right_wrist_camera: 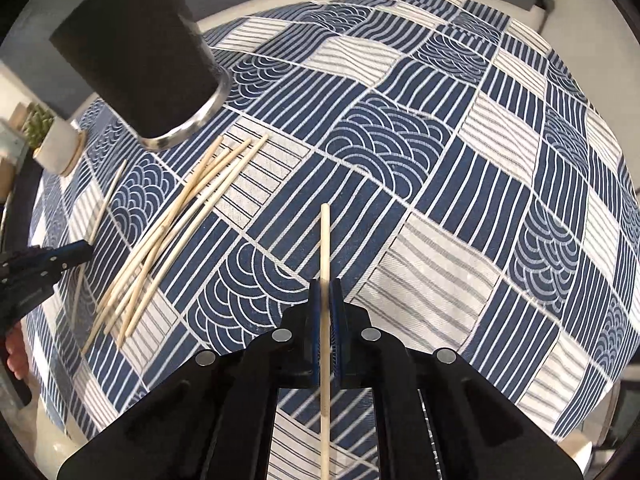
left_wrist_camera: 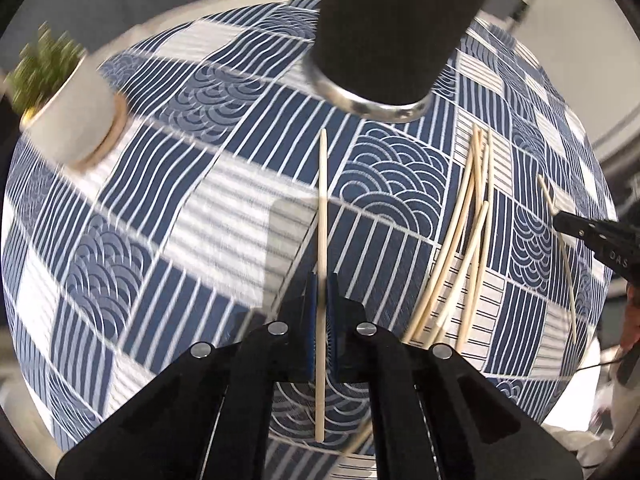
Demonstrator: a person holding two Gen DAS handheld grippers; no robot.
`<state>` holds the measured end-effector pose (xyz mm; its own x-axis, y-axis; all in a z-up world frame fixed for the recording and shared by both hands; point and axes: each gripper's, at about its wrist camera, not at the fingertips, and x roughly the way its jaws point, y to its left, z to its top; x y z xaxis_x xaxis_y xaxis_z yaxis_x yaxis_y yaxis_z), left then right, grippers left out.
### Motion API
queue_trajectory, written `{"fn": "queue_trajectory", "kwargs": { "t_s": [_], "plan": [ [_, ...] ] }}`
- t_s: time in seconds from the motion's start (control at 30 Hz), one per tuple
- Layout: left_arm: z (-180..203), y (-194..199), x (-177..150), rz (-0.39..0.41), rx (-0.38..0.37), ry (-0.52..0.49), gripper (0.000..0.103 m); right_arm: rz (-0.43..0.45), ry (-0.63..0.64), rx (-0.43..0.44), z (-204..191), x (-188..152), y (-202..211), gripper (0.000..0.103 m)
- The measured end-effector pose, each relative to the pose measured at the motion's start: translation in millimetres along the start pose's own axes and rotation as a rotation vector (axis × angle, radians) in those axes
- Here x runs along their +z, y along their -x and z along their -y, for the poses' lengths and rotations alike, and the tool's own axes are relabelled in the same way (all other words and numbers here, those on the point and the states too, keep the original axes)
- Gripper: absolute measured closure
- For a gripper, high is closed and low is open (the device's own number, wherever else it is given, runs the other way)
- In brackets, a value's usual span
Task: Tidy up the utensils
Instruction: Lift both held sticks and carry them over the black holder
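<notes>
Between the blue pads of the left gripper (left_wrist_camera: 322,300) a pale, slim wooden chopstick (left_wrist_camera: 322,216) is pinched lengthwise, and the right gripper (right_wrist_camera: 326,300) clamps a second chopstick (right_wrist_camera: 325,248) likewise, both above the blue-and-white patterned tablecloth (right_wrist_camera: 460,184). Judging by this, the carrying step is in hand: each stick next needs tipping upright over the dark, steel-rimmed cylindrical holder (left_wrist_camera: 384,36), which stands just beyond the loose bundle of chopsticks (right_wrist_camera: 176,232).

Patterned tablecloth (right_wrist_camera: 460,184): loose chopsticks (right_wrist_camera: 168,240), probably
</notes>
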<state>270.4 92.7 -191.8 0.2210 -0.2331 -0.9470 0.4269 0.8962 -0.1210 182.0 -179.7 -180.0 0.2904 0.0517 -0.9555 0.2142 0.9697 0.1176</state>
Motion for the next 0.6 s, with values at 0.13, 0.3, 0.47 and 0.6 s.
{"fn": "queue_trajectory", "kwargs": {
  "t_s": [0.13,0.3,0.47,0.6],
  "plan": [
    [1,7,-18,0.015,0.023,0.08,0.099,0.031,0.043,0.036,4,5,14,0.098],
    [-1,25,-39,0.055,0.046,0.185,0.099,0.09,0.118,0.069,3,19,36,0.098],
    [4,63,-50,0.144,0.085,0.262,0.099,0.177,0.193,0.132,4,34,68,0.098],
    [14,95,-52,0.216,0.121,0.3,0.099,0.252,0.23,0.2,-1,51,93,0.098]
  ]
}}
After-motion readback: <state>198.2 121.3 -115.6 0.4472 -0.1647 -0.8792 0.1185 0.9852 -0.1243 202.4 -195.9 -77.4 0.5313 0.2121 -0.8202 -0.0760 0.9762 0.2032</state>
